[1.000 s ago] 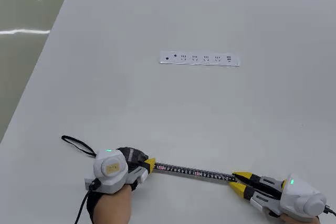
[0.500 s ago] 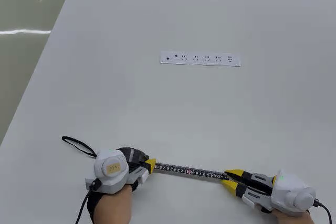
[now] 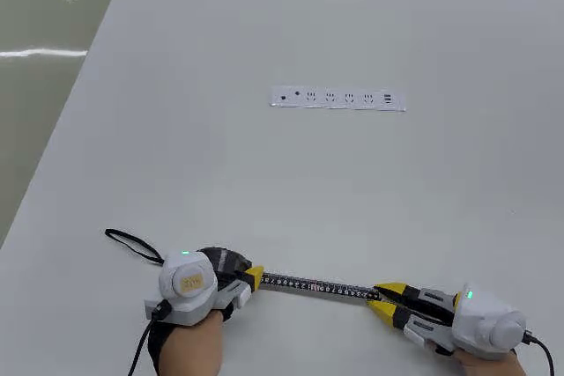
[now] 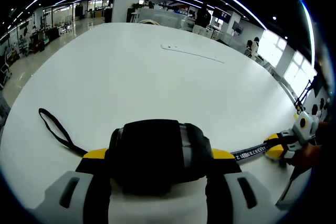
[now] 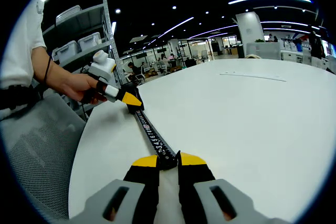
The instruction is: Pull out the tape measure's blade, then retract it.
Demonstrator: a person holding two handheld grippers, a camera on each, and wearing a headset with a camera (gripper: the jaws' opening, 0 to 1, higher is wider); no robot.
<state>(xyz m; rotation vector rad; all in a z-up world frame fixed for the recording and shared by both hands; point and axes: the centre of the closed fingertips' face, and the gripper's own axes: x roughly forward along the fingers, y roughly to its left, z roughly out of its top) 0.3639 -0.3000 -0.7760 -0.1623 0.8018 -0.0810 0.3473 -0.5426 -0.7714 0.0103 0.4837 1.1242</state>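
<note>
Left gripper (image 3: 243, 280), a white-bodied tool with yellow-tipped black jaws, sits at the near left of the broad white table (image 3: 264, 173), its jaws closed around the rounded black case of the tape measure (image 3: 224, 261). In the left gripper view that case (image 4: 152, 148) fills the gap between the two yellow tips, which press on either side of it. A thin black wrist strap (image 3: 132, 242) trails from the case in a loop, lying flat on the table to the left. The dark, number-marked blade (image 3: 313, 285) runs out of the case to the right, low over the tabletop, and ends at the right gripper (image 3: 381, 298), a matching white tool with yellow tips. In the right gripper view its jaws stand almost together, pinching the end of the blade (image 5: 149, 127), which stretches away toward the left gripper (image 5: 131, 100) and the hand that holds it. Well beyond both, near the middle of the table, lies a long flat white power strip (image 3: 337, 98), apart from everything else.
</note>
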